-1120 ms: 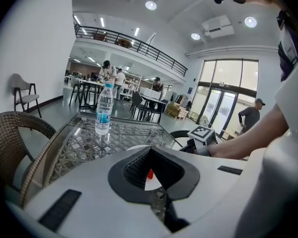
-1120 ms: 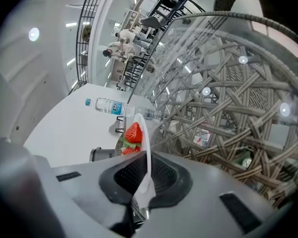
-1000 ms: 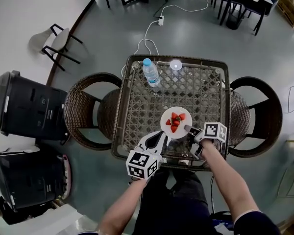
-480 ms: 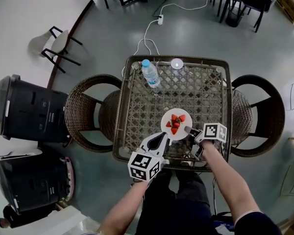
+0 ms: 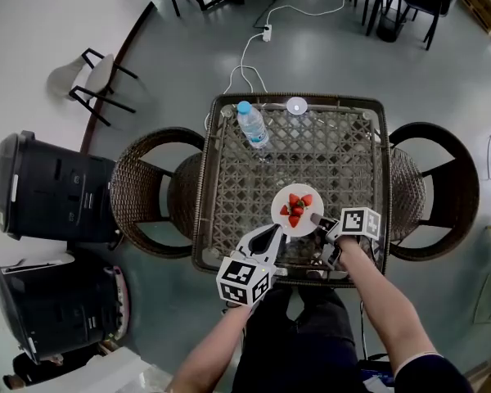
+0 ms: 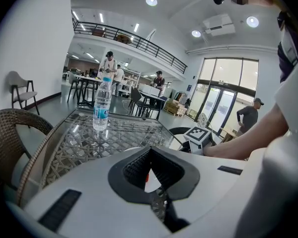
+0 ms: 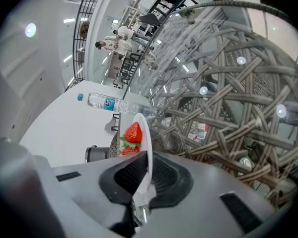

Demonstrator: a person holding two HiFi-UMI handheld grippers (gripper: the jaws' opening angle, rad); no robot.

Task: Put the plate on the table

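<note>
A white plate (image 5: 281, 212) with strawberries (image 5: 297, 206) is near the front edge of the glass-topped wicker table (image 5: 335, 154). My right gripper (image 5: 315, 218) is shut on the plate's right rim. In the right gripper view the rim (image 7: 145, 133) stands edge-on between the pads, with the strawberries (image 7: 133, 133) just beyond. My left gripper (image 5: 272, 232) sits at the plate's near-left rim, jaws together and nothing between them. In the left gripper view the plate (image 6: 131, 149) lies just past the gripper (image 6: 150, 170). I cannot tell if the plate rests on the glass.
A water bottle (image 5: 252, 124) and a small white lid (image 5: 295, 106) stand at the table's far side. Wicker chairs flank the table at left (image 5: 147, 187) and right (image 5: 438, 187). Black bins (image 5: 49, 191) stand on the floor at far left.
The plate and both grippers hold almost the same place on the table. Only the head camera has drifted a little.
</note>
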